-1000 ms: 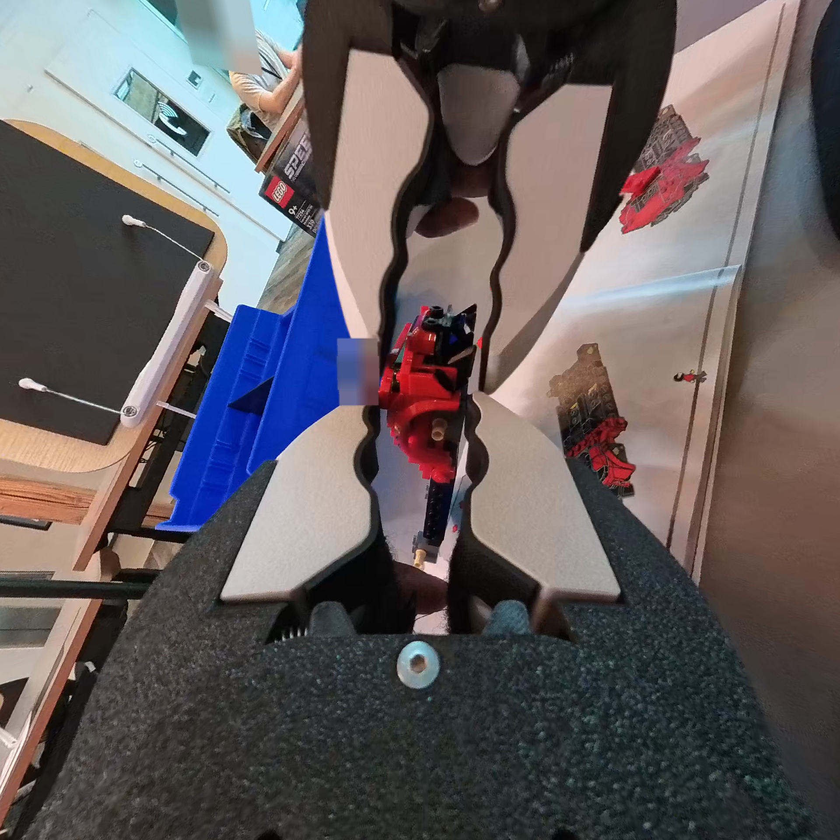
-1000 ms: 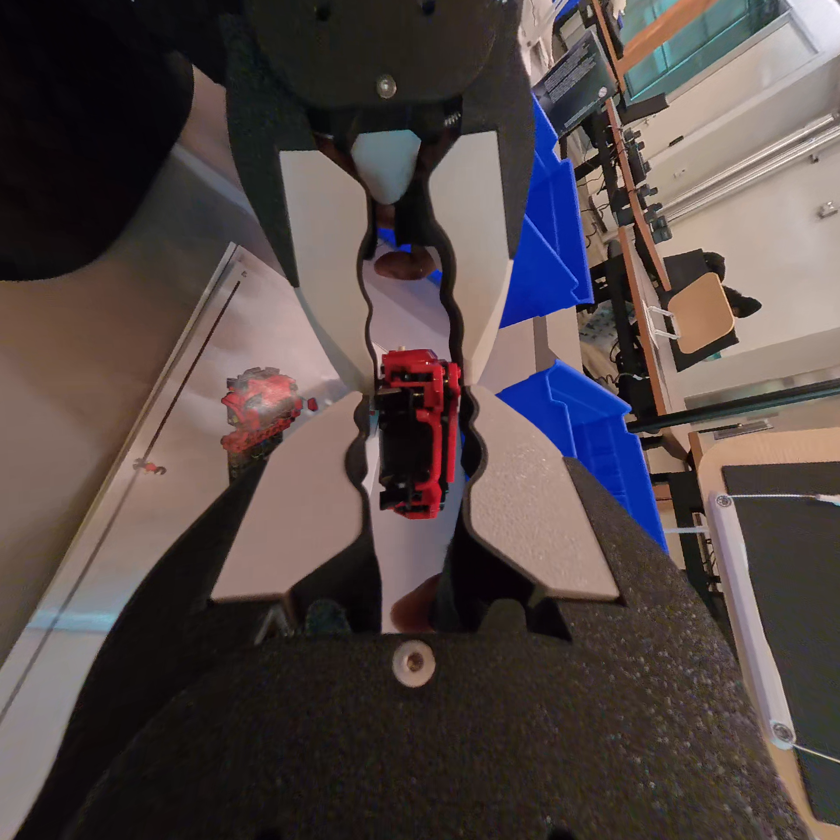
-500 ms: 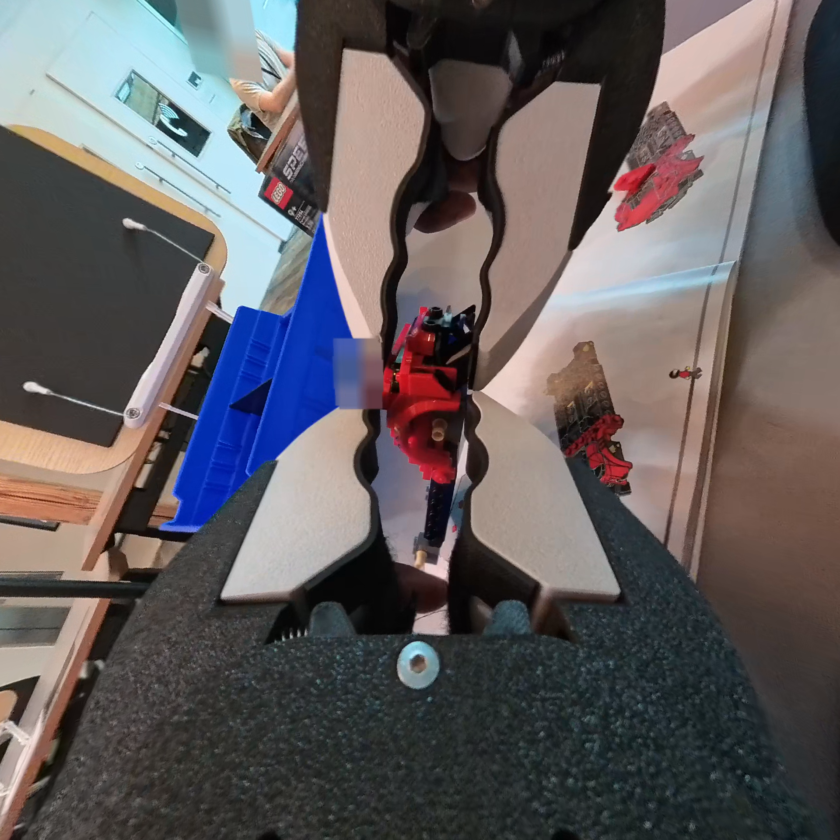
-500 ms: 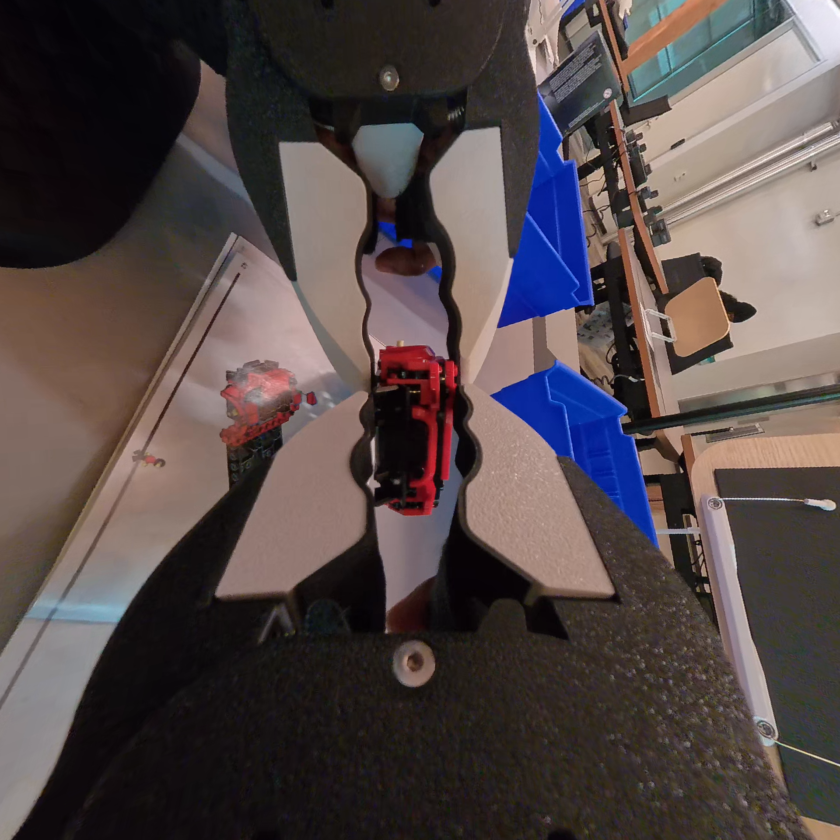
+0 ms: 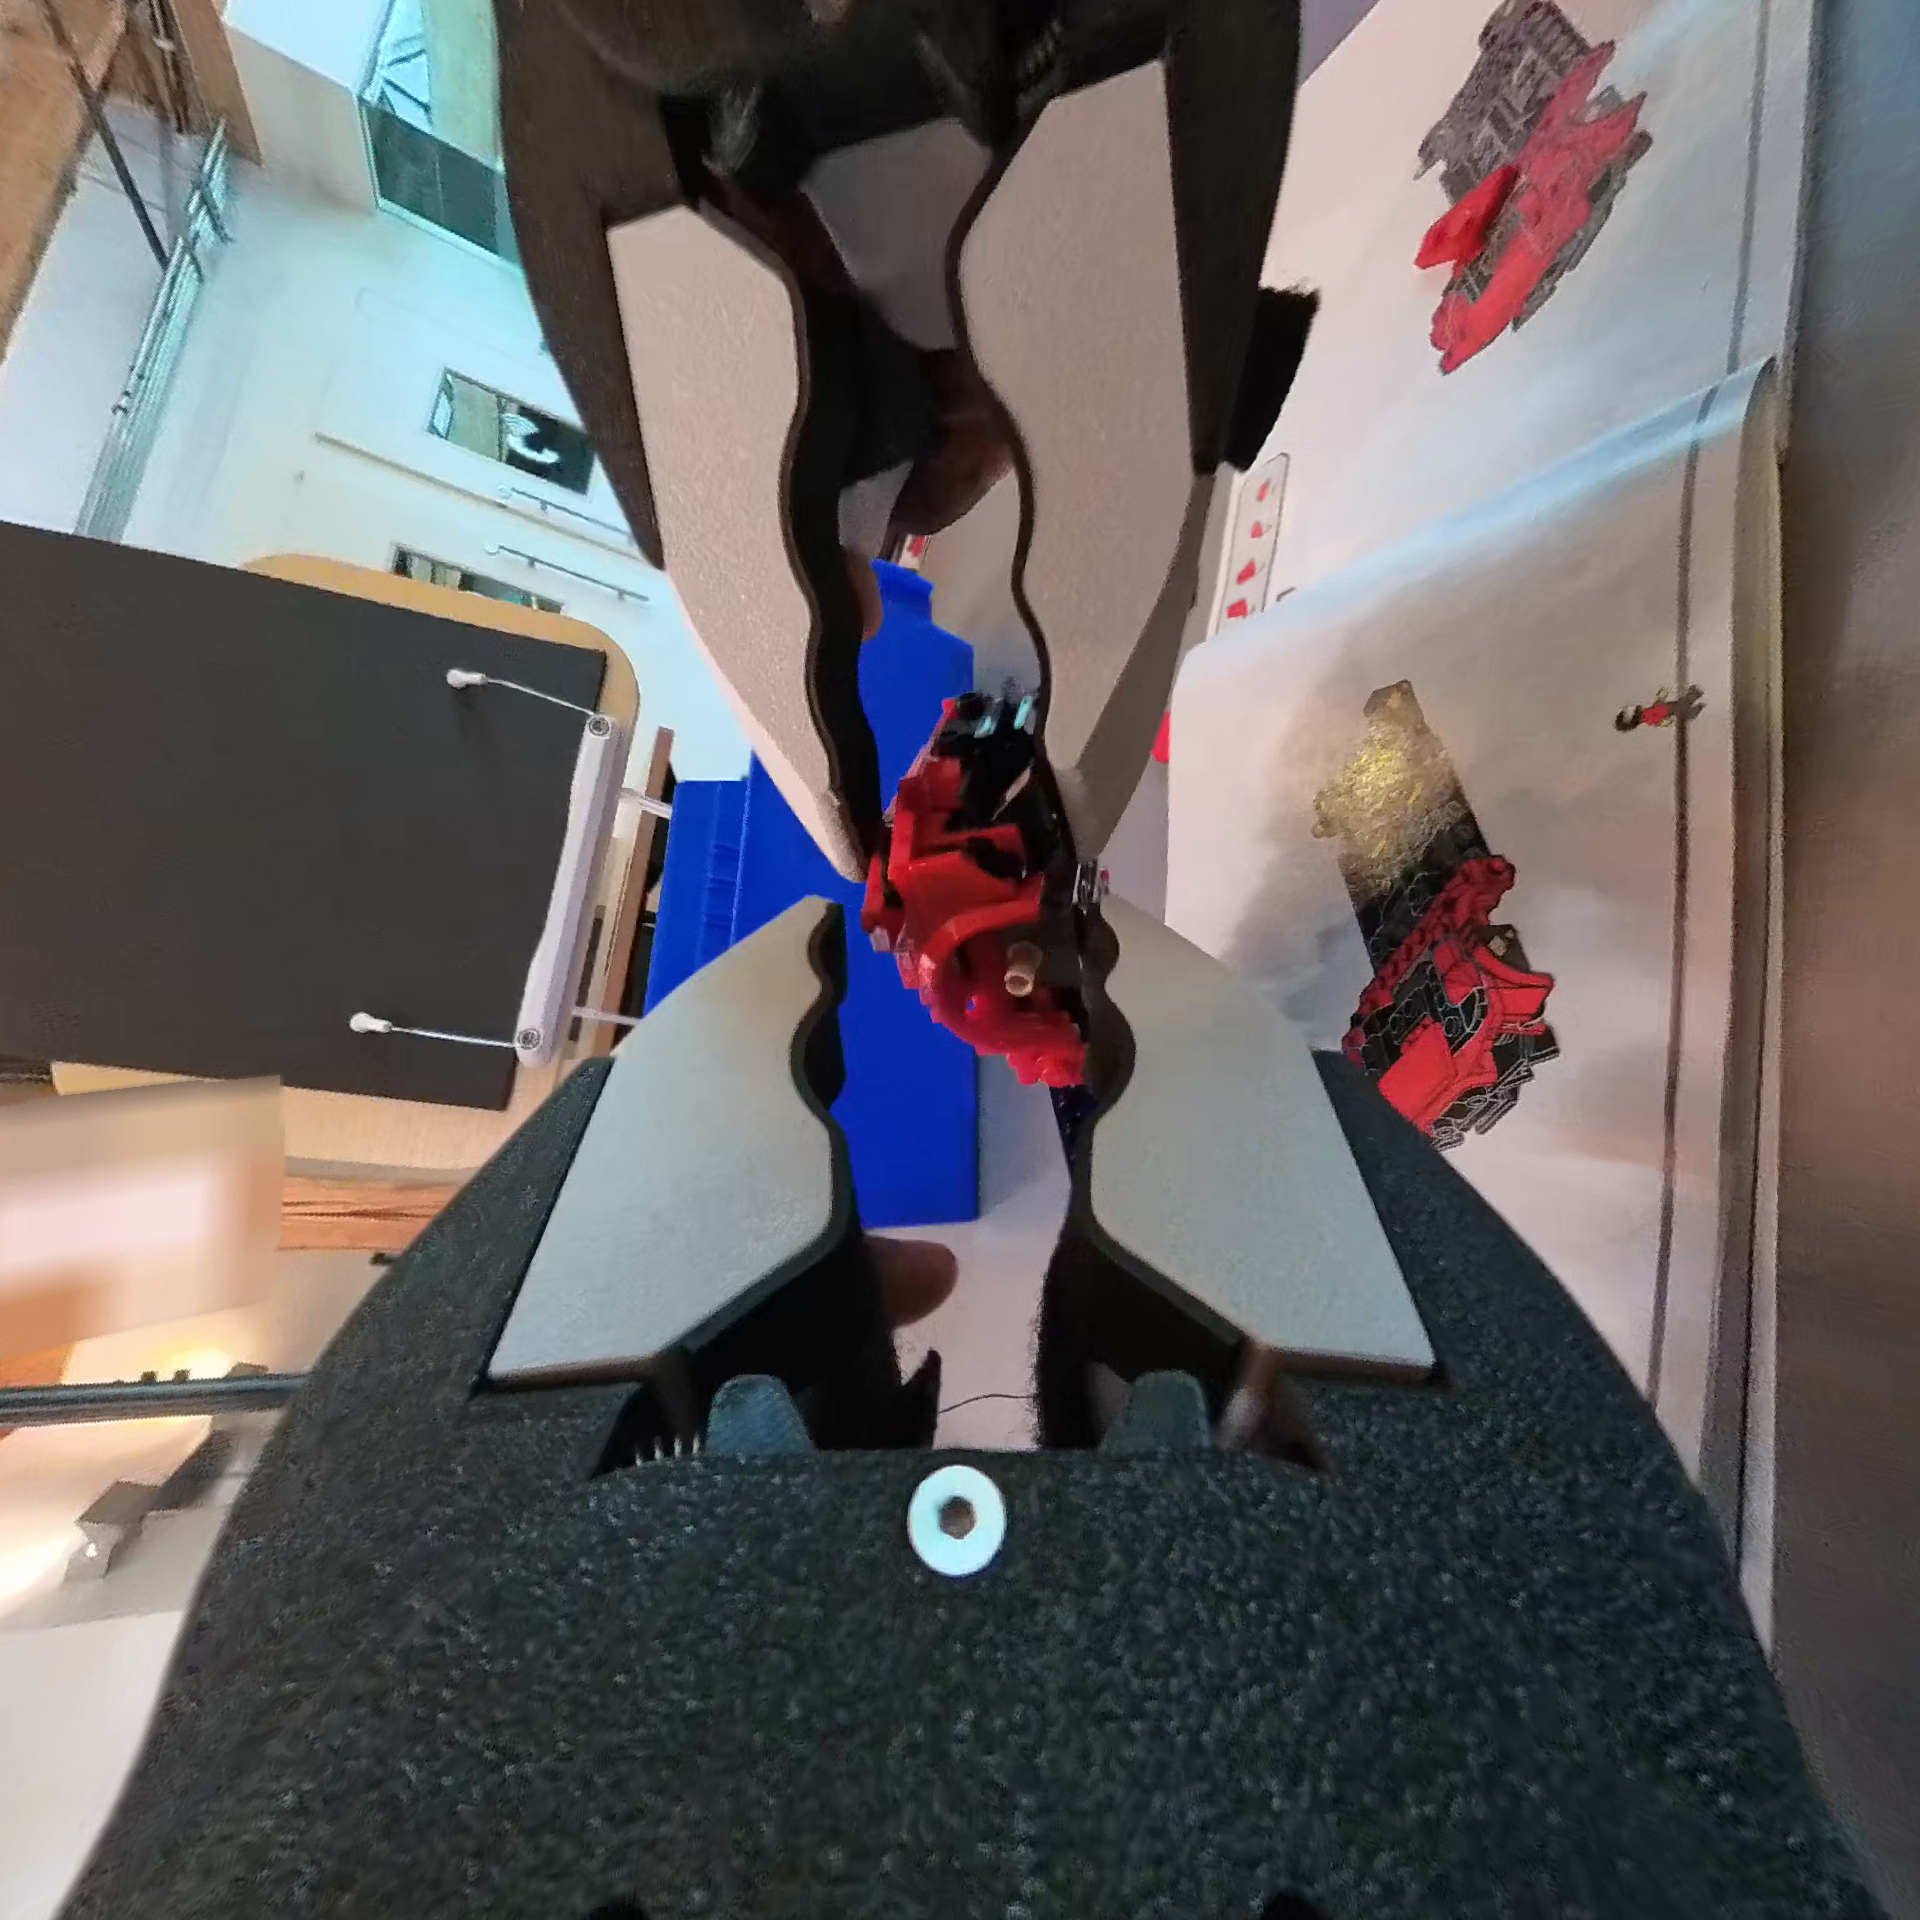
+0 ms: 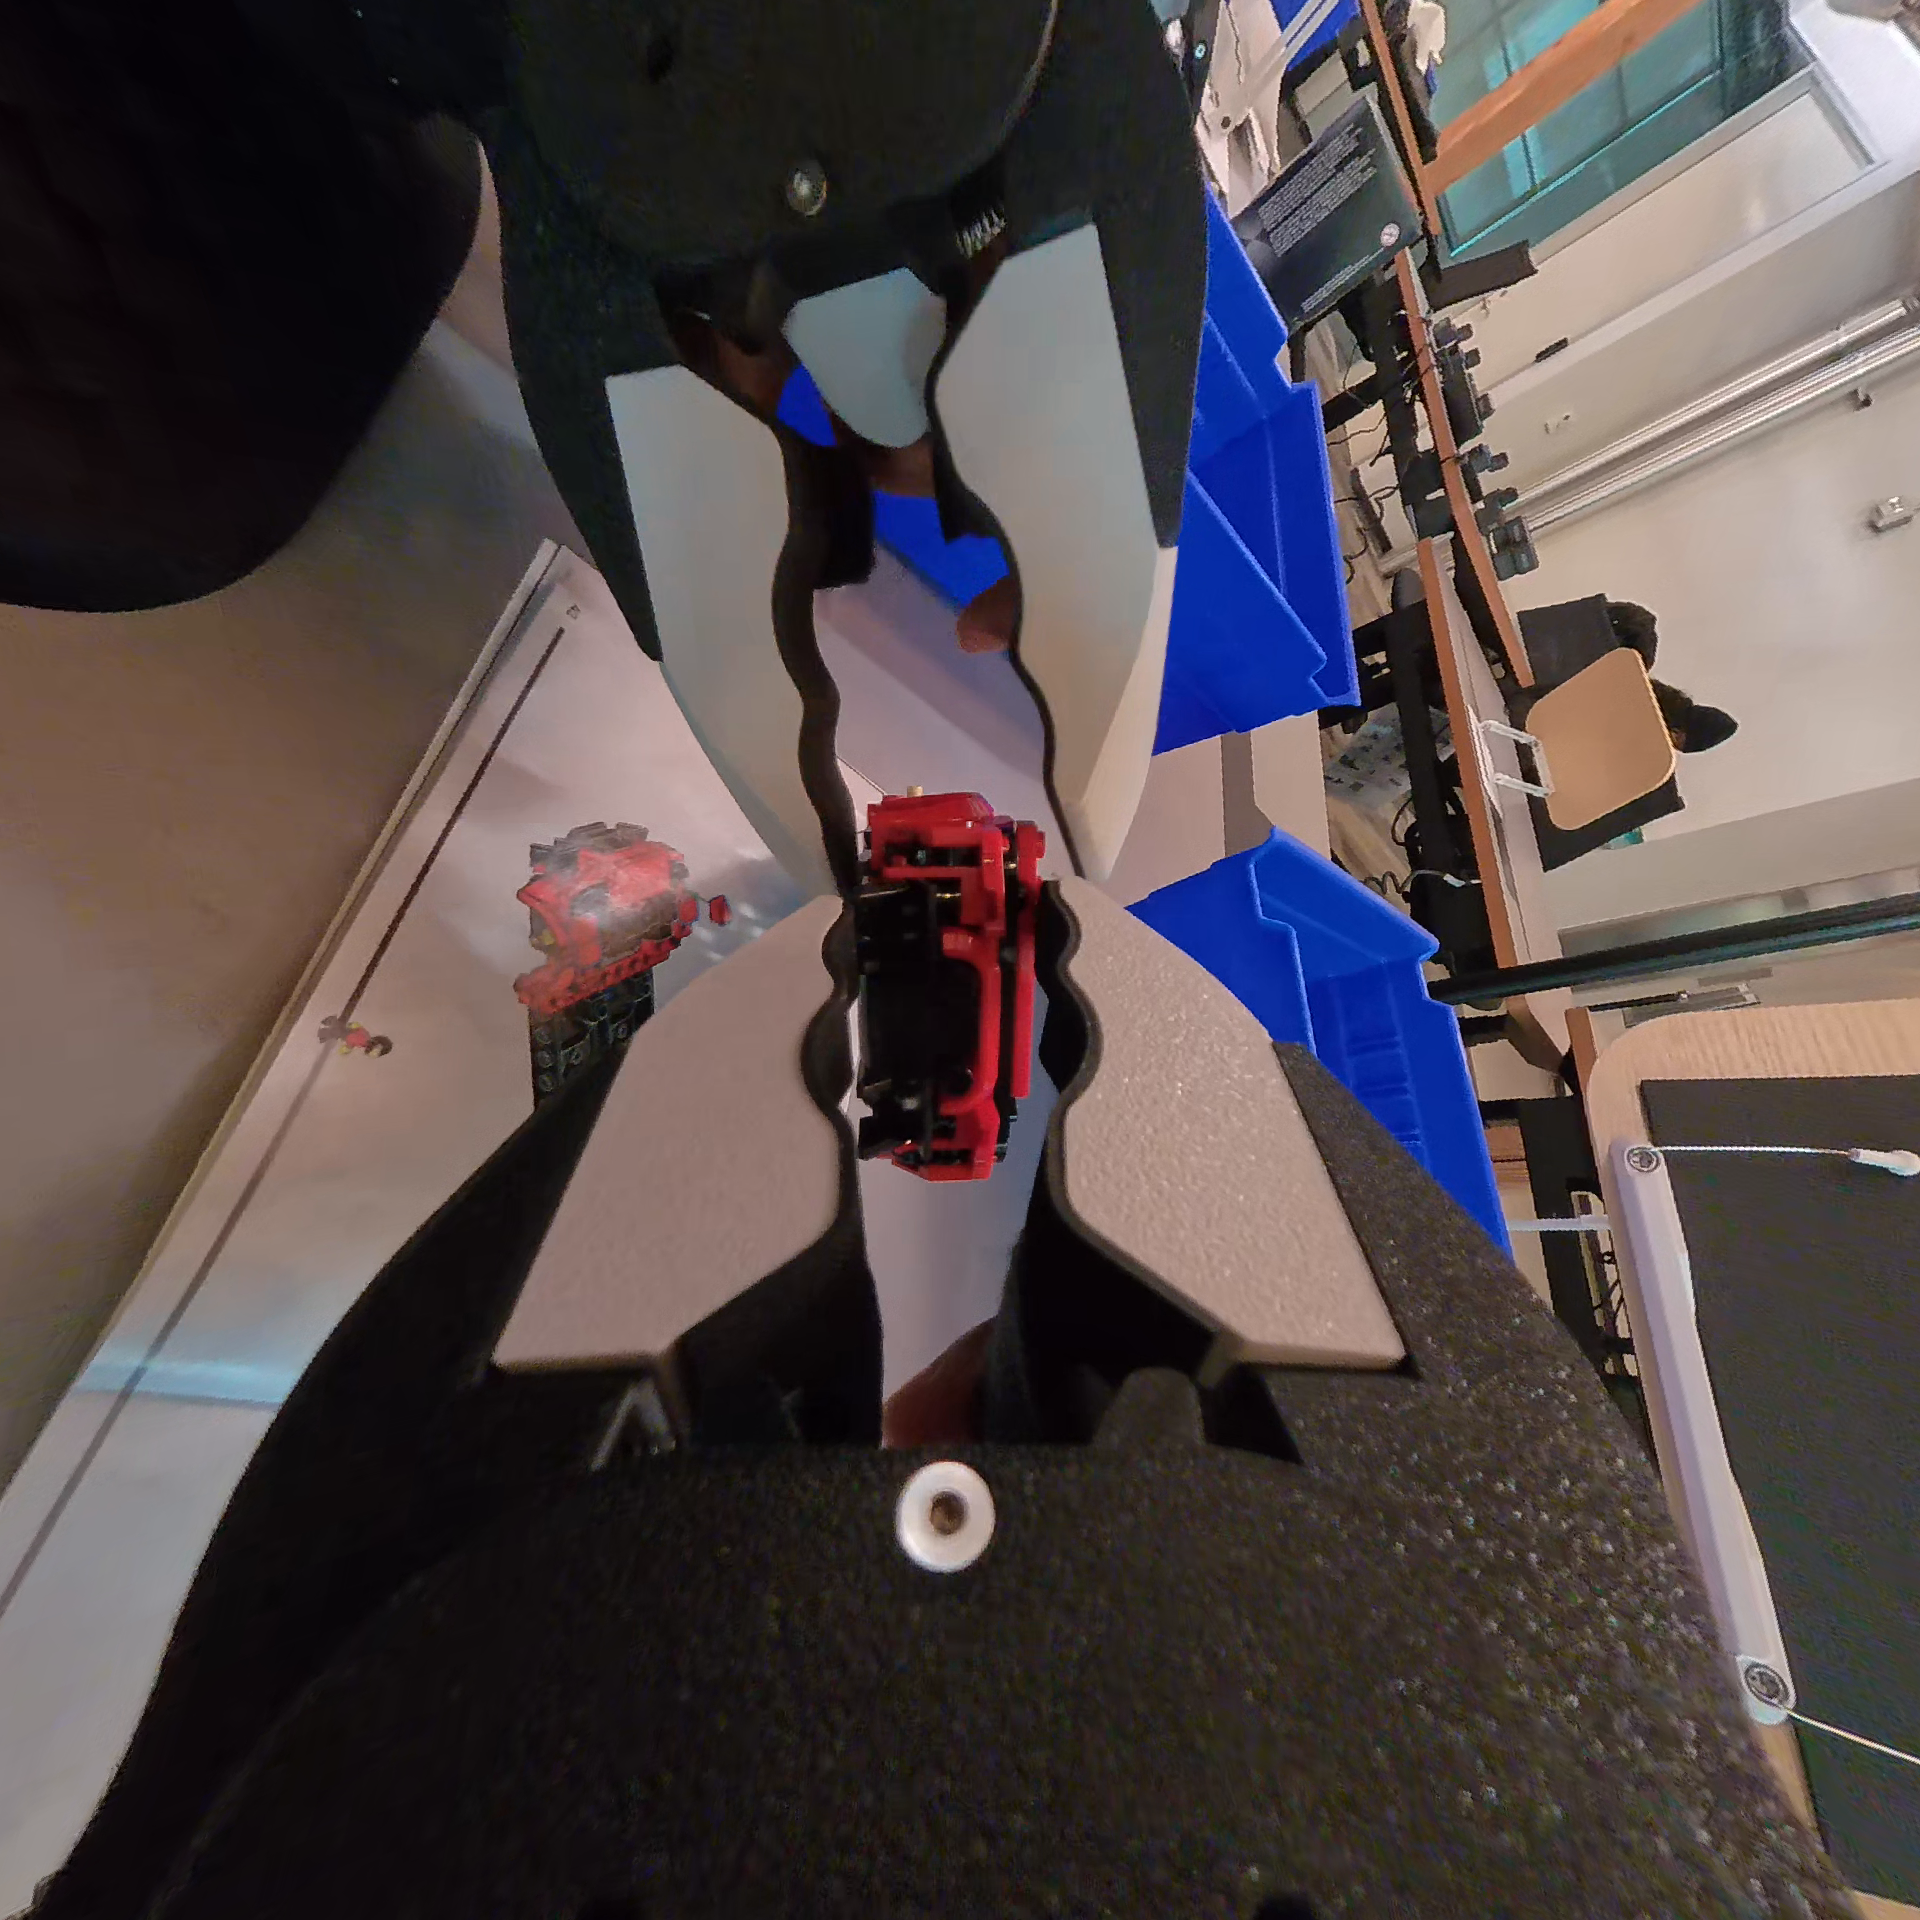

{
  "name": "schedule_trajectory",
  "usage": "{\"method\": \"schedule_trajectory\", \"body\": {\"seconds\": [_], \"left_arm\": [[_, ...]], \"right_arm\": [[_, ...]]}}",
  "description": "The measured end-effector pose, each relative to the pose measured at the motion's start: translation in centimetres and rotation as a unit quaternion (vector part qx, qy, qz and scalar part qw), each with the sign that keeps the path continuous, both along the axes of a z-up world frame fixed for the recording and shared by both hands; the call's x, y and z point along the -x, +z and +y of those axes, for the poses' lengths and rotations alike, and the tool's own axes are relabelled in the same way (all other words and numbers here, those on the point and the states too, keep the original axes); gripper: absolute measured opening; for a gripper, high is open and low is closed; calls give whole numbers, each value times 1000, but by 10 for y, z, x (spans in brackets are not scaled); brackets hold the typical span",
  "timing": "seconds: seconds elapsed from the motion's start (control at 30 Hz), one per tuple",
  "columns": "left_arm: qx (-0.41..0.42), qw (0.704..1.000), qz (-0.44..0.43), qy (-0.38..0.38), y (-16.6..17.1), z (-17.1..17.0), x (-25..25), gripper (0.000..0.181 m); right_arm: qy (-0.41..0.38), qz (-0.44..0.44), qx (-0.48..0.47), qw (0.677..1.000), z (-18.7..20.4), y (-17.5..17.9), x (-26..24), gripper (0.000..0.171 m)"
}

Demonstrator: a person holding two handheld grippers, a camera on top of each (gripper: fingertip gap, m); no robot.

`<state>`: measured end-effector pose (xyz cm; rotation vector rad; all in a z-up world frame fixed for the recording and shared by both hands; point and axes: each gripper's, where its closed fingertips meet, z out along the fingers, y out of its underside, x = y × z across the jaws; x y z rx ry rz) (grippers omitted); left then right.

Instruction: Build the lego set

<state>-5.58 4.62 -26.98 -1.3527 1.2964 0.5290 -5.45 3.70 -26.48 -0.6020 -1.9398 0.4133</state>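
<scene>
The small red and black lego model hangs in the air between two tools that meet tip to tip, and it now sits tilted in the left wrist view, where half a second ago it stood nearly straight along the fingers. The left tool has swung since then: the blue plastic bin now shows directly behind the model in the gap between the fingers, whereas before it lay off to the left. In that view the model touches the right grey finger, while a sliver of blue shows between the model and the left finger, so whether the left tool truly clamps it cannot be told. The right tool is closed on the same model, both grey fingers pressing its sides, much as in the earlier frame, though the left tool opposite now appears skewed and wider apart at its far end. Below the work lies the open white instruction booklet with printed red vehicle pictures, flat on the brown tabletop; its long edge runs close to the tabletop's bare strip. Blue bins crowd the far side of the booklet, leaving free room mainly above the pages and toward the bare tabletop. A dark rounded shape fills the upper left corner of the right wrist view.
</scene>
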Motion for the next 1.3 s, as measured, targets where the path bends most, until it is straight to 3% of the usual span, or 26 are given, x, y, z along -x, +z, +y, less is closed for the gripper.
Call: {"method": "schedule_trajectory", "body": {"seconds": [1.3], "left_arm": [[44,998,-41,-13,-1,-5,-2,36]], "right_arm": [[11,10,9,1000,-3,0,-3,32]]}}
